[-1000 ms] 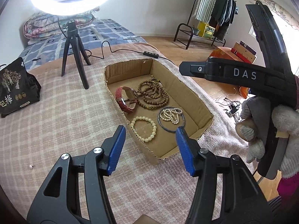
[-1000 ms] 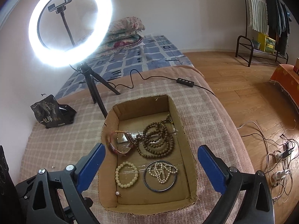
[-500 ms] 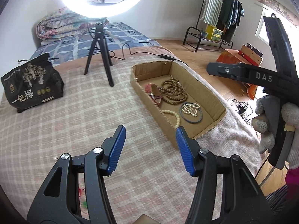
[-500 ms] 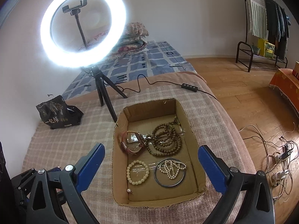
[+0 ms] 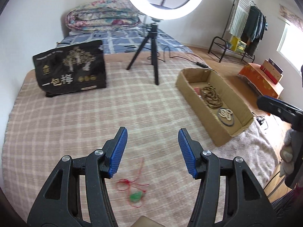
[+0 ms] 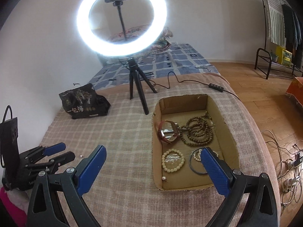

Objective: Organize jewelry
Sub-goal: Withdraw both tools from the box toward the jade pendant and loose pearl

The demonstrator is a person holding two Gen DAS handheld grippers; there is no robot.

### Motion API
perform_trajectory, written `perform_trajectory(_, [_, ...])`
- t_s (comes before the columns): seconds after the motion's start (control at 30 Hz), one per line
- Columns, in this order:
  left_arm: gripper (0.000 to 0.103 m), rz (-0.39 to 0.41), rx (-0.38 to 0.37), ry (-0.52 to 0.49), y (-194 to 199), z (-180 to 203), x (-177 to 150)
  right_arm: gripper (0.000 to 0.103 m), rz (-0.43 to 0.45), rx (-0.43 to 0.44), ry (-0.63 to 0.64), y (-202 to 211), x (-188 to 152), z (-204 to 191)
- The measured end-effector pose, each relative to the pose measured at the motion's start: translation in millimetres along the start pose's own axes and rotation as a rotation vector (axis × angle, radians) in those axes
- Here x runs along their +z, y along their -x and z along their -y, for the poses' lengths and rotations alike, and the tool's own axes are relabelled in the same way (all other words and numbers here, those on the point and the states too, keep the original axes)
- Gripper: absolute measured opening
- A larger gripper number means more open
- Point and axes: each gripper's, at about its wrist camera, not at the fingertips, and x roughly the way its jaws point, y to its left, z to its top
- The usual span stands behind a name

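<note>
Left tongs (image 5: 151,147) wide, empty, low over the checked blanket (image 5: 75,123) above green pendant (image 5: 136,196). Right tongs (image 6: 152,162) wide, empty, angled down beside cardboard box (image 6: 230,132).

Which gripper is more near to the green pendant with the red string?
Left. The left gripper hangs open just above the green pendant on the blanket. The right gripper is off to the side, open, by the cardboard box.

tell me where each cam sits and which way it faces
Left wrist: on the left tongs, low over the blanket, facing a green pendant; a gloved hand shows at right.
Right wrist: on the right tongs, higher, facing the box; the left tongs show at left.
Shared: box, ring light, black bag.
</note>
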Motion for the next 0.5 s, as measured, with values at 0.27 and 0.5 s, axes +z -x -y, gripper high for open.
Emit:
perform_trajectory(0.27, [0.057,-0.033,0.09,0.063,2.3,-59.0,-14.2,0.096,-0.063,0.128,0.106,-16.6,-26.2,-59.0])
perform_trajectory(0.5, [0.057,-0.075,0.114,0.135,-9.1,-98.0,-26.0,0.087,-0.177,0.215,0.206,-49.9,-61.2,-105.6])
